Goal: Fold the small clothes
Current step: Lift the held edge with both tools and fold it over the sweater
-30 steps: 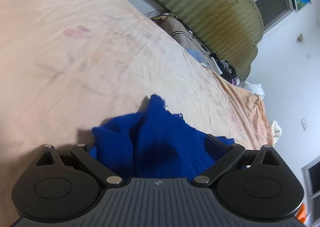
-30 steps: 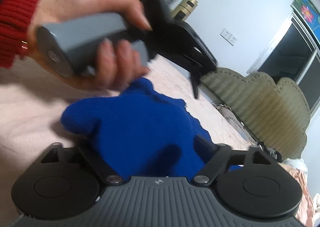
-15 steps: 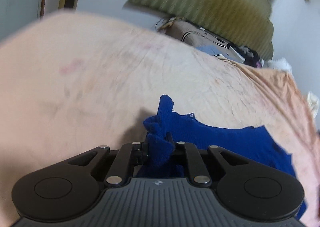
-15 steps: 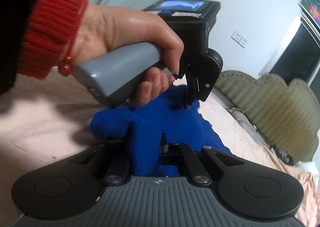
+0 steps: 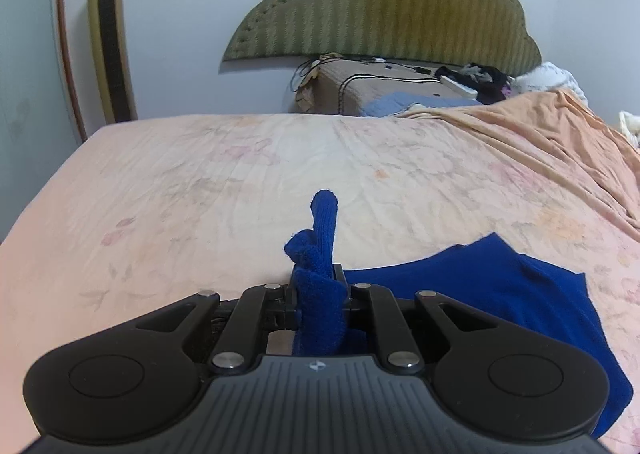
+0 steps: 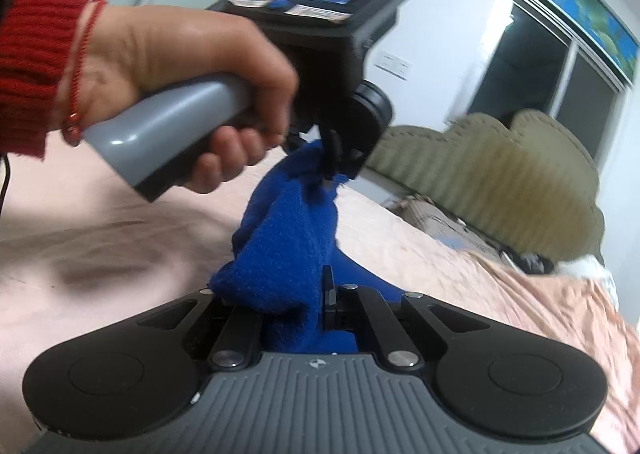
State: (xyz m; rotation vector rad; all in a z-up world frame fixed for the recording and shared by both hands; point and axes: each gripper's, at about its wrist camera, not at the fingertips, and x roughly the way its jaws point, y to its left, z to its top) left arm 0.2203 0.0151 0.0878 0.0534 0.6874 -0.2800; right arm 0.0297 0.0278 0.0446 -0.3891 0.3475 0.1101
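A small blue knit garment (image 5: 500, 290) lies partly on the pink bedsheet (image 5: 200, 182). My left gripper (image 5: 318, 278) is shut on one bunched edge of it, and a tuft sticks up past the fingers. In the right wrist view my right gripper (image 6: 316, 302) is shut on another part of the blue garment (image 6: 288, 238). The cloth hangs stretched between it and the left gripper (image 6: 332, 162), which a hand holds up and ahead, lifted off the bed.
A green padded headboard (image 5: 384, 10) stands at the far end of the bed. A brown box (image 5: 368, 90) and a pile of clothes (image 5: 480, 78) sit by it. A rumpled orange blanket (image 5: 560, 142) covers the right side. A gold tower fan (image 5: 110, 42) stands at left.
Both grippers went from open over the blue garment to shut on it. They have lifted it, and the cloth now stretches between them above the sheet.
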